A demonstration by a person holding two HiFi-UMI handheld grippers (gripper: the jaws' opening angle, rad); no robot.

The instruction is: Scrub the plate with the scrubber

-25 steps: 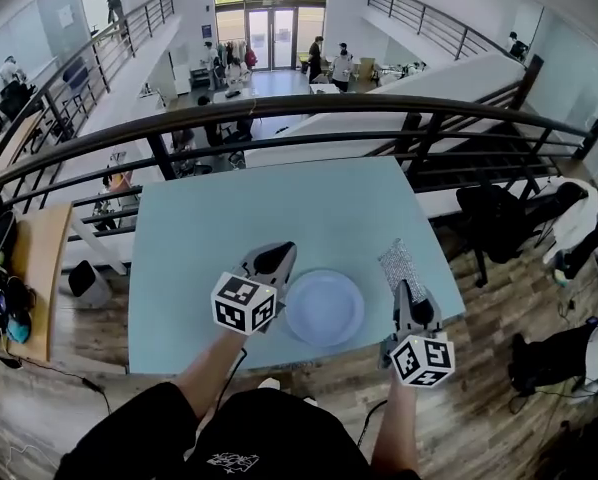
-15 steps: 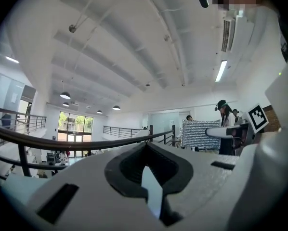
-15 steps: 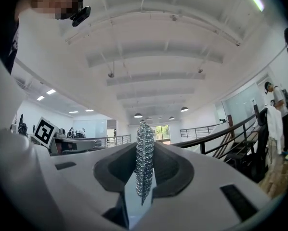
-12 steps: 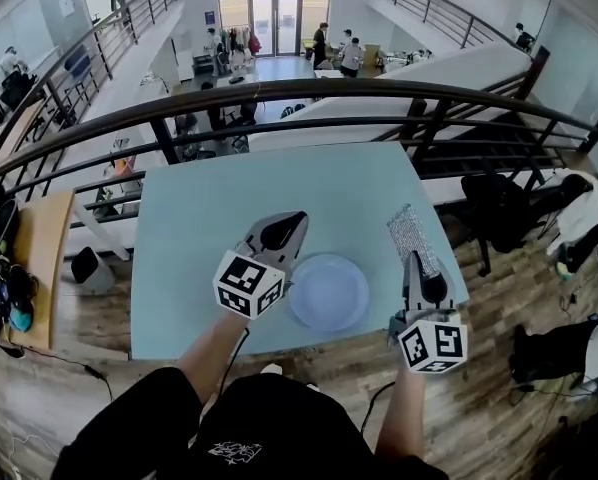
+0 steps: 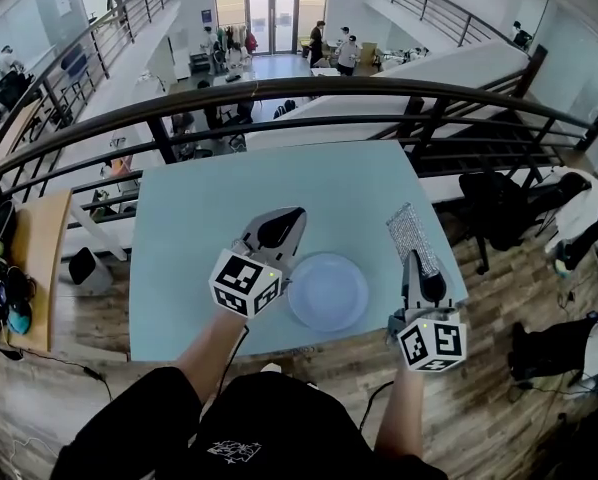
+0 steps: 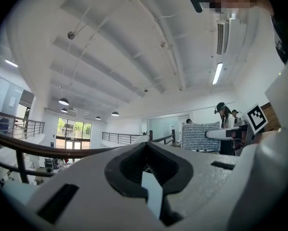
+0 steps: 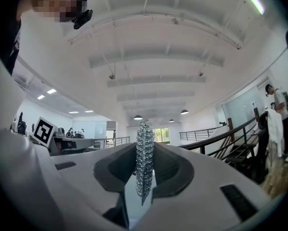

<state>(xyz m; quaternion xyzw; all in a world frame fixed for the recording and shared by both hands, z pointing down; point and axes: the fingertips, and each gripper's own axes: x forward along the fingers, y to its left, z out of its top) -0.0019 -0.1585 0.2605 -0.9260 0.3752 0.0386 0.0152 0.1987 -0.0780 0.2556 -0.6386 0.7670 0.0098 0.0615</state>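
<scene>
A pale round plate (image 5: 327, 291) lies on the light blue table (image 5: 239, 198), near its front edge. My left gripper (image 5: 284, 224) hovers just left of the plate, apart from it, jaws shut with nothing held; in the left gripper view it (image 6: 149, 167) points up at the ceiling. My right gripper (image 5: 416, 264) is right of the plate, shut on a silvery mesh scrubber (image 5: 410, 232) that sticks out past the fingertips. In the right gripper view the scrubber (image 7: 144, 160) stands edge-on between the pads of that gripper (image 7: 145, 182). It also shows as a flat sheet, the scrubber (image 6: 199, 135).
A dark metal railing (image 5: 309, 93) runs along the table's far side, with a drop to a lower floor beyond. The table's right edge (image 5: 441, 228) lies close to the scrubber. Wooden floor (image 5: 519, 298) surrounds the table.
Over the last second both grippers drifted slightly away from me relative to the plate, the scrubber still gripped. In the last half second almost nothing moved.
</scene>
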